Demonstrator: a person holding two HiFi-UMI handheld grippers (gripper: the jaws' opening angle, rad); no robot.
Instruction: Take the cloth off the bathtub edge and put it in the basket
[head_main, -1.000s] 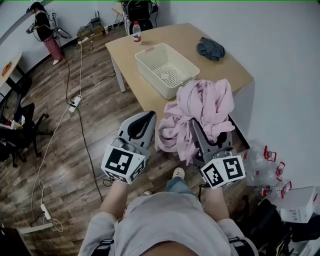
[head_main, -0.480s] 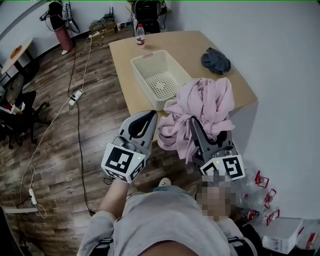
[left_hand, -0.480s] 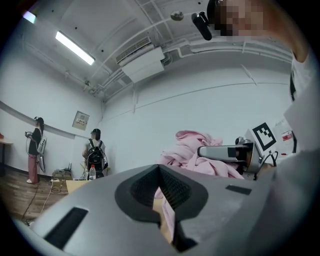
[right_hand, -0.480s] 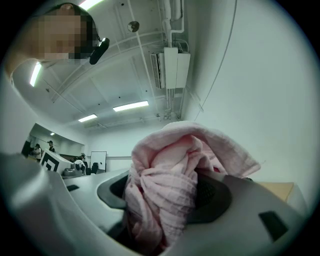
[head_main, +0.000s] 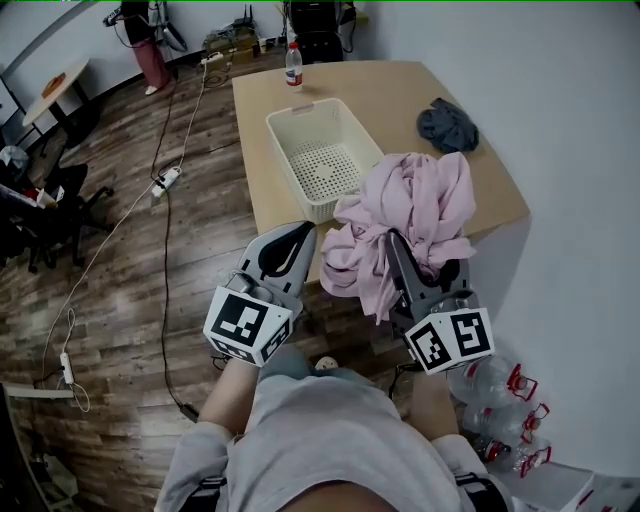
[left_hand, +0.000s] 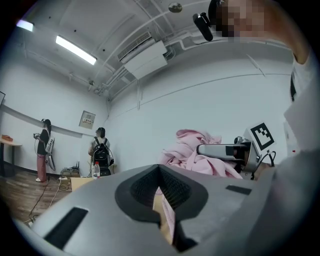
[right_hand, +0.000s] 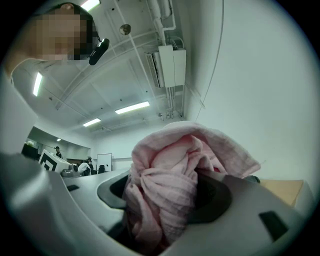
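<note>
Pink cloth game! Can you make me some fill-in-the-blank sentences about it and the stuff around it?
The bunched cloth is ___ in colour.
It is clamped in the jaws of the ___ gripper.
The basket on the table has ___ inside it.
Missing words: pink; right; nothing.

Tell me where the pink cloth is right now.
The cloth is bunched in the right gripper, right of centre in the head view. It hangs over the table's near edge, just right of the basket.
</note>
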